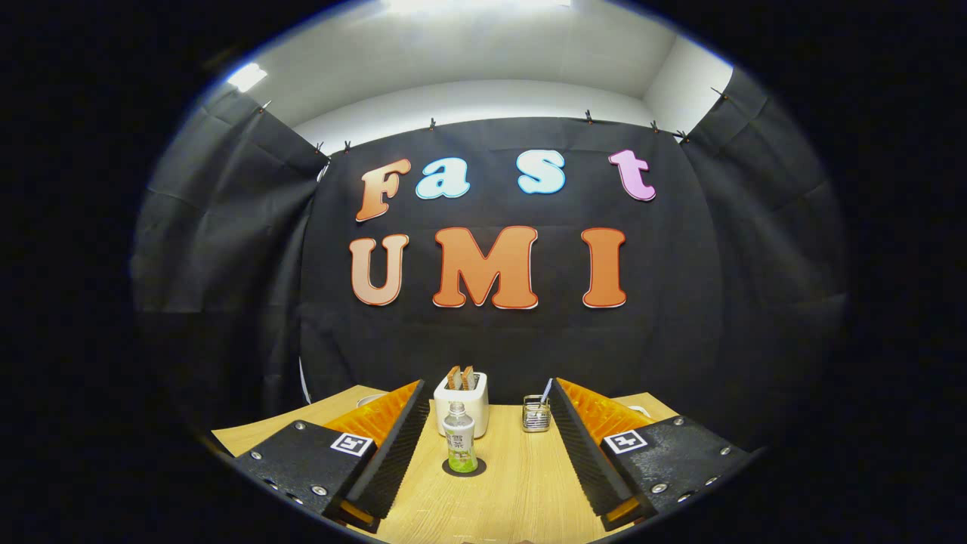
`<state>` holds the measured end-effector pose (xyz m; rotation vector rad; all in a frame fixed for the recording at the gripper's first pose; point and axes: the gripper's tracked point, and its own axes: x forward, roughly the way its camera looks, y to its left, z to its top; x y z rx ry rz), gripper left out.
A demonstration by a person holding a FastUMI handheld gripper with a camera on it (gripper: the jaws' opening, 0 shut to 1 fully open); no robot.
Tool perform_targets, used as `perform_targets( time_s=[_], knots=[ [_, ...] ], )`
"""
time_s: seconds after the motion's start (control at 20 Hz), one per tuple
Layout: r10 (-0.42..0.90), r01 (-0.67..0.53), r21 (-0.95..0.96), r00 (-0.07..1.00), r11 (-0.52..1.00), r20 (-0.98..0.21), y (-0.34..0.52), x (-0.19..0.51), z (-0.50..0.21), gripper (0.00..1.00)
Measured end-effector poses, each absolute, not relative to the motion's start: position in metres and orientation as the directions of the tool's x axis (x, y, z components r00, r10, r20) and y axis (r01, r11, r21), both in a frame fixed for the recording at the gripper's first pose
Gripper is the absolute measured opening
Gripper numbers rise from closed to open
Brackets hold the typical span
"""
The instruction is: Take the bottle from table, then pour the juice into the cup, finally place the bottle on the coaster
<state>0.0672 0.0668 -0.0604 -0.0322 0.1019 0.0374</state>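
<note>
Clear bottle point(459, 438), green-labelled, upright on dark coaster point(464, 468); gripper point(485, 442) spread wide, holding nothing.

I see a pale wooden table point(521, 491) with fine grain; the bottle point(459, 439) is clear with a white cap, white label and green liquid, on a black coaster point(464, 468); the toaster point(461, 394) is white, bread brown; my gripper's point(487, 442) fingers point(400, 438) are black-ridged, backed orange, open.

Black cloth walls point(257, 227) hang below a lit white ceiling point(468, 45), behind a wooden table point(521, 483).
</note>
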Motion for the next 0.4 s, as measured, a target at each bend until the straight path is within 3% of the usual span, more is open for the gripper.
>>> perform_targets(
  time_s=[0.25, 0.4],
  knots=[
    [0.116, -0.107, 0.076, 0.985, 0.991, -0.124, 0.072, 0.044, -0.072, 0.96],
    [0.056, -0.052, 0.056, 0.995, 0.997, -0.082, 0.042, 0.051, -0.059, 0.96]
  ],
)
